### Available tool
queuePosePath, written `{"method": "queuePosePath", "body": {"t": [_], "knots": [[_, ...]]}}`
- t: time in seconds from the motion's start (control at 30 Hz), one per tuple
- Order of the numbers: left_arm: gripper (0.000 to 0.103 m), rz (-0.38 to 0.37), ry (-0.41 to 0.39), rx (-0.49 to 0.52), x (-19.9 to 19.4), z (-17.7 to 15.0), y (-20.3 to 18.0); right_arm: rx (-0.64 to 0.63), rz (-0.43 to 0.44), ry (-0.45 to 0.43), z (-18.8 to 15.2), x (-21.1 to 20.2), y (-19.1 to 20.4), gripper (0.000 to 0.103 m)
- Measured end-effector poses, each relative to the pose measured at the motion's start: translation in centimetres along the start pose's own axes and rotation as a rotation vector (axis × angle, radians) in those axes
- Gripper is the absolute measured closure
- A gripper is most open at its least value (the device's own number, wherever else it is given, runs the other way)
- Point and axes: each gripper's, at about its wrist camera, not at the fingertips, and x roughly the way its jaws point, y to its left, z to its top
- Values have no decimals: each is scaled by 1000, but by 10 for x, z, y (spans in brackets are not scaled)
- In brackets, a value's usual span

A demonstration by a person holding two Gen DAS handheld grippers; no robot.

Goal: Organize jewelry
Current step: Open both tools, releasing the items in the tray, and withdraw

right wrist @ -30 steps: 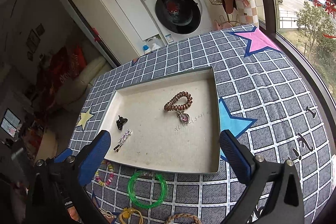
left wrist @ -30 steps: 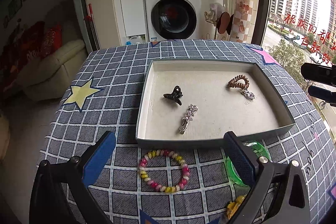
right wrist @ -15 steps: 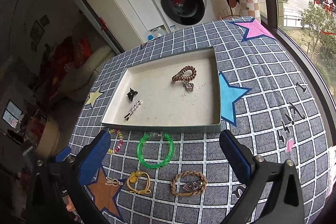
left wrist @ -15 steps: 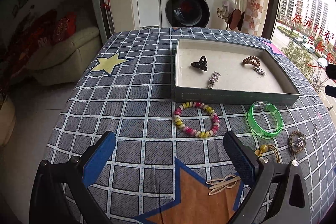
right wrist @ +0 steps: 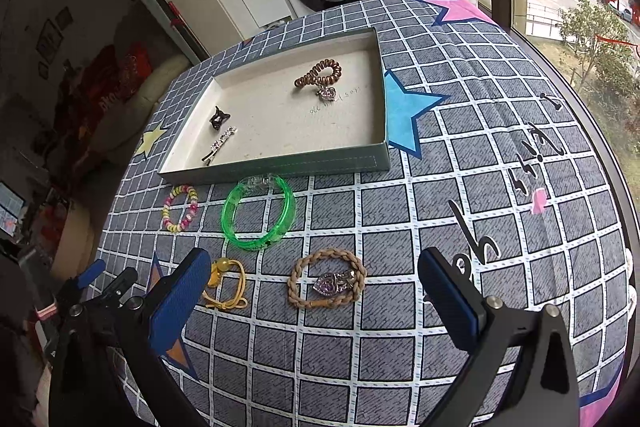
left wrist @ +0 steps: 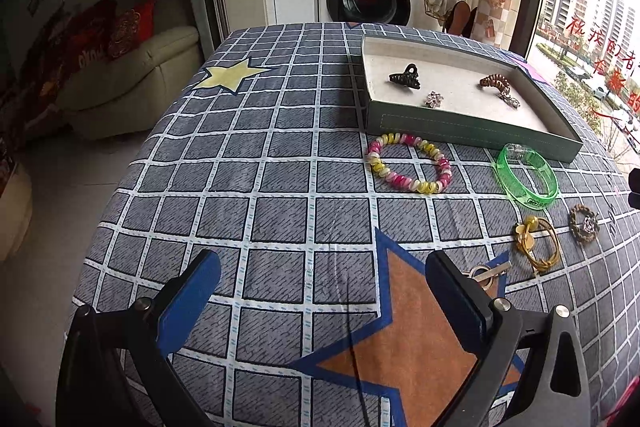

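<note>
Both grippers pulled back from the tray [right wrist: 280,169], left gripper [left wrist: 320,291] and right gripper [right wrist: 314,283] jaws wide and empty, braided bracelet [right wrist: 327,283] flat between right jaws, long side left-right, 3 pieces in tray

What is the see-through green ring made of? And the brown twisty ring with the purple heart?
The translucent green bangle looks like hard, glossy plastic: light passes through it and its rim shines. The tan braided loop looks like soft woven cord, matte, with visible plaits; its purple heart charm sparkles like glass or plastic gems.
</note>
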Motion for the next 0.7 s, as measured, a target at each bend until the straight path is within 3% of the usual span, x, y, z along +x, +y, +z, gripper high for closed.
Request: {"method": "queuePosePath", "body": {"t": [0.33, 0.7], "knots": [[0, -33, -5, 62, -5, -14, -13, -31, -69, 56, -37, 12, -9, 0], [0, -86, -12, 197, -3, -14, -57, -77, -138, 53, -44, 20, -8, 0]]}}
